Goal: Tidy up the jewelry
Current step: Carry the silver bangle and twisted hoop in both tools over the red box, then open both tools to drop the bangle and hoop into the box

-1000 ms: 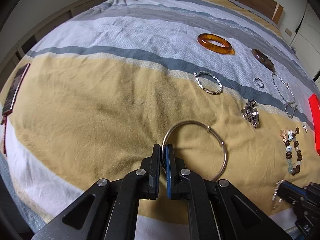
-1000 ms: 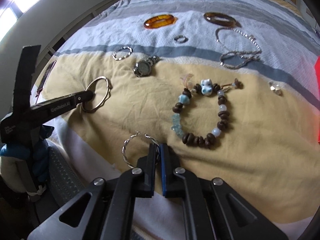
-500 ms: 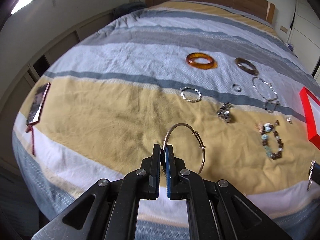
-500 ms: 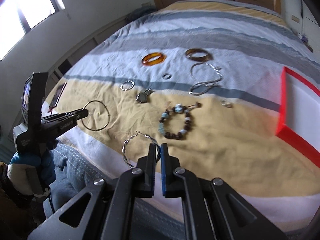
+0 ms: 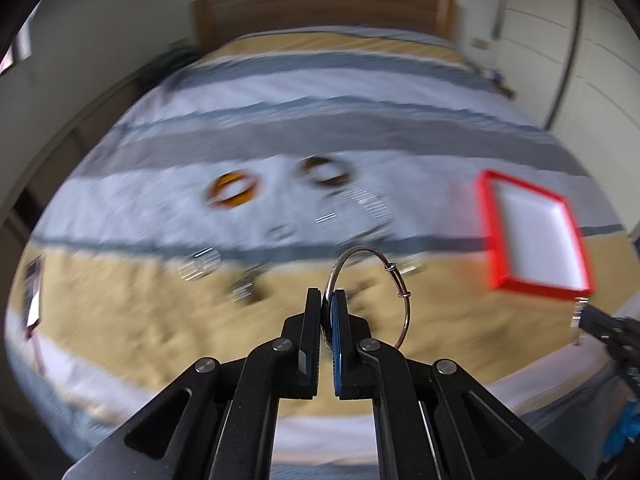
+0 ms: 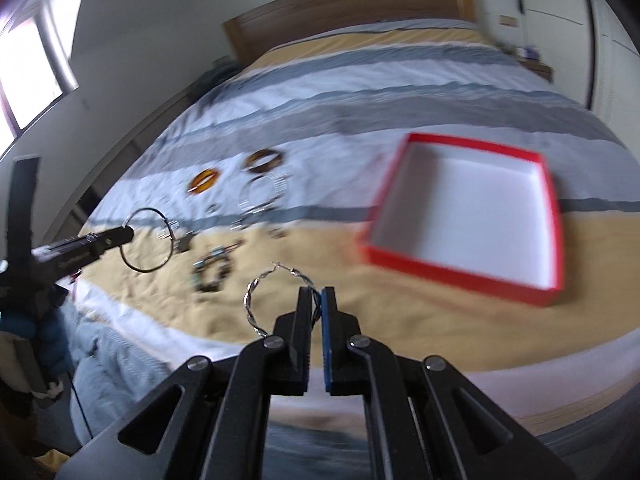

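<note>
Left wrist view has the left gripper (image 5: 329, 300) pinched down on a thin silver bangle (image 5: 370, 294), which hangs in the air off the fingertips, well above the bedspread (image 5: 120, 320). Right wrist view shows the same deal on the other side: the right gripper (image 6: 316, 300) is clamped on a twisted silver hoop (image 6: 256, 304), also held up clear of the bed. So both pieces are off the covers, one per hand.

The obvious home for them is the red box (image 6: 460, 272), sitting open on the bed over to the right, white inside and nothing in it that I can see. My take on doing this bit well:

- both rings are only nipped at the rim, so I'd go easy on the swing or they'll pivot and slip out
- take the right one in first since it's nearer the box, so the two grippers don't bump
- get low over the white floor before letting go, otherwise a hoop bounces or rolls over the wall

Everything else, like the amber bangle (image 6: 205, 180) and the beaded bracelet (image 6: 214, 274), sits blurry on the bed waiting its turn.
</note>
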